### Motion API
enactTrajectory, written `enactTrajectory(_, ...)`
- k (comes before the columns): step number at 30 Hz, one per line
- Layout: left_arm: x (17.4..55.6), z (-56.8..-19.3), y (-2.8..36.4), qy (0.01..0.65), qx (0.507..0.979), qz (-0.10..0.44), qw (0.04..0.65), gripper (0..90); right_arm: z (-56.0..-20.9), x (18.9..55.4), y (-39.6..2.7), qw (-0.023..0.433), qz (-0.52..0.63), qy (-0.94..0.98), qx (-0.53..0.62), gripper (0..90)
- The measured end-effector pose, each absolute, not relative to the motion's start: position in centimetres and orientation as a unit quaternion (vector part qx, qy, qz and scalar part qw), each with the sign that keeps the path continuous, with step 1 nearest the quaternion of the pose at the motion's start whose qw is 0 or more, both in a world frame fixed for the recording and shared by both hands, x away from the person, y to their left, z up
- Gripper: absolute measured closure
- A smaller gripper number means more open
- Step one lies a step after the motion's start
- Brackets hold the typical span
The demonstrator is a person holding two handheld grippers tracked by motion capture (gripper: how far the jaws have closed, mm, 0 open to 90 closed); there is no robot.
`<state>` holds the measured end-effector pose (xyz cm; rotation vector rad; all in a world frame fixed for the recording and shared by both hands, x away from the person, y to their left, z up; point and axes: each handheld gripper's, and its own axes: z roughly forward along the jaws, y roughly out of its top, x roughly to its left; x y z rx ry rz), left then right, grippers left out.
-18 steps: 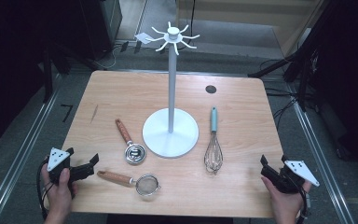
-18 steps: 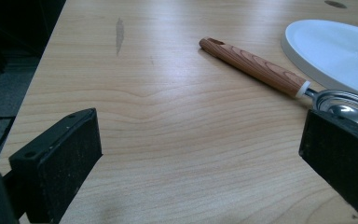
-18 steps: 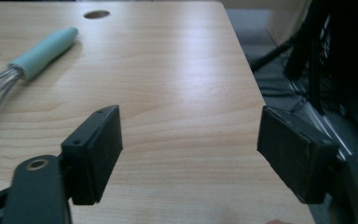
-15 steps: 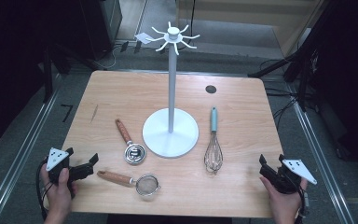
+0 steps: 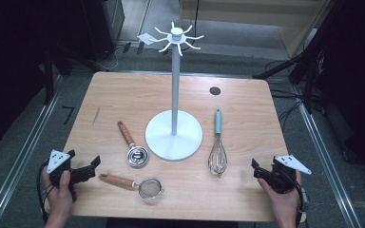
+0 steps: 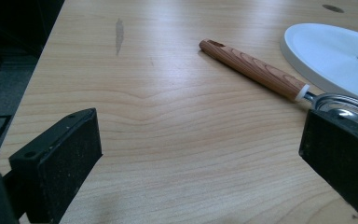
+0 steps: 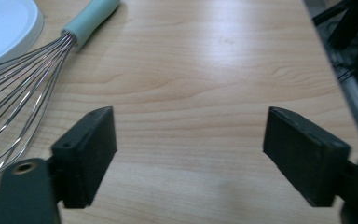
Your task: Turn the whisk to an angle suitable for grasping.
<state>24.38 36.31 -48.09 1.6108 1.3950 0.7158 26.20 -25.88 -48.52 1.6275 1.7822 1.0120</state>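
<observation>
Left claw [image 5: 91, 166]: jaws spread wide and holding nothing, low over the near left corner of the bench, gripped by the person's left hand [image 5: 59, 197]; in the left gripper view bare wood lies between the two pads.
Strainer [image 5: 148, 187]: small mesh bowl on a wooden handle, lying flat near the front edge, just beside the left claw and apart from it.
Measuring cup [image 5: 137, 156]: round metal cup on a wooden handle, lying just beside the stand's base.
Stand [image 5: 174, 135]: white round base and upright pole at mid-bench, hook arms radiating from the top.
Whisk [image 5: 217, 156]: wire head toward the person, pale blue handle pointing away, lying flat right of the base.
Right claw [image 5: 257, 170]: jaws wide apart and empty, near the front right corner, near the whisk without touching.
Bench [image 5: 123, 99]: light wood, rounded corners, a dark round hole near the far edge.
Room: grey floor, metal rails, dark equipment and cables around.
</observation>
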Motion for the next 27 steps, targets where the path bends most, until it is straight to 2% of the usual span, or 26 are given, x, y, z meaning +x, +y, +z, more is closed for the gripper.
enactTrajectory(6,24.4,-48.1,36.4,0.560,0.644,0.284,0.436,0.0,-47.9,27.1,-24.3,0.217,0.344,0.663,0.629,17.6)
enactTrajectory(7,24.4,-48.1,36.4,0.560,0.644,0.284,0.436,0.0,-47.7,27.2,-24.1,0.215,0.336,0.663,0.633,16.7)
enactTrajectory(9,24.4,-48.1,36.3,0.560,0.647,0.286,0.432,0.0,-47.1,27.5,-23.8,0.245,0.311,0.657,0.642,16.9)
enactTrajectory(12,24.5,-48.1,36.2,0.560,0.649,0.288,0.427,0.0,-46.6,28.0,-23.9,0.228,0.319,0.649,0.652,17.2)
enactTrajectory(13,24.5,-48.1,36.2,0.560,0.649,0.287,0.427,0.0,-46.3,28.5,-24.1,0.213,0.331,0.641,0.659,22.6)
enactTrajectory(15,24.4,-48.1,36.2,0.561,0.647,0.287,0.429,0.0,-46.2,28.9,-24.1,0.209,0.328,0.642,0.660,24.9)
enactTrajectory(18,24.4,-48.1,36.3,0.561,0.646,0.287,0.430,0.0,-45.7,29.5,-23.9,0.209,0.325,0.641,0.663,25.9)
enactTrajectory(22,24.4,-48.1,36.3,0.561,0.646,0.286,0.431,0.0,-44.7,30.1,-23.6,0.187,0.334,0.645,0.661,29.5)
enactTrajectory(25,24.4,-48.1,36.2,0.561,0.646,0.286,0.430,0.0,-44.1,30.3,-22.9,0.191,0.332,0.649,0.657,29.9)
enactTrajectory(27,24.4,-48.1,36.2,0.562,0.646,0.287,0.430,0.0,-43.8,30.9,-22.5,0.176,0.323,0.660,0.655,32.3)
